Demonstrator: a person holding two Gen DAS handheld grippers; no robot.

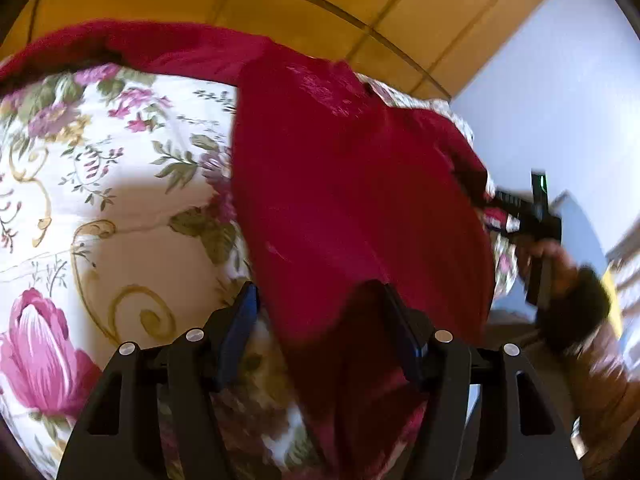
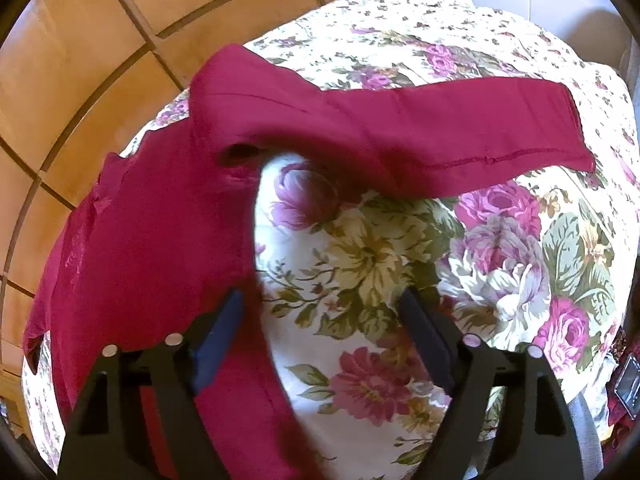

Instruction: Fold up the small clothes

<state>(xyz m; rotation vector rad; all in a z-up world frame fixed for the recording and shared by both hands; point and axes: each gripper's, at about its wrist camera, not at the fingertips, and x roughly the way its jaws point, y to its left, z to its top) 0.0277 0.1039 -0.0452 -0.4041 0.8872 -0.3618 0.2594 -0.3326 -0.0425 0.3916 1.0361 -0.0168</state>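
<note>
A dark red garment (image 1: 340, 184) lies spread over a floral bed cover (image 1: 120, 184). In the left wrist view its near edge runs between the fingers of my left gripper (image 1: 322, 308). The jaws stand apart, the cloth rests against the right finger, and a strip of bed cover shows beside the left one. In the right wrist view the garment (image 2: 152, 248) fills the left side, and one long hemmed part (image 2: 460, 132) stretches to the right. My right gripper (image 2: 324, 308) is open over the bed cover, its left finger at the cloth's edge. The same gripper (image 1: 520, 216) shows blurred at the garment's far right edge.
Orange floor tiles (image 2: 80, 60) lie beyond the edge of the bed. A pale wall (image 1: 540, 100) rises at the right. A hand with a dark cuff (image 1: 576, 300) holds the right gripper. The floral cover (image 2: 500, 260) spreads bare to the right.
</note>
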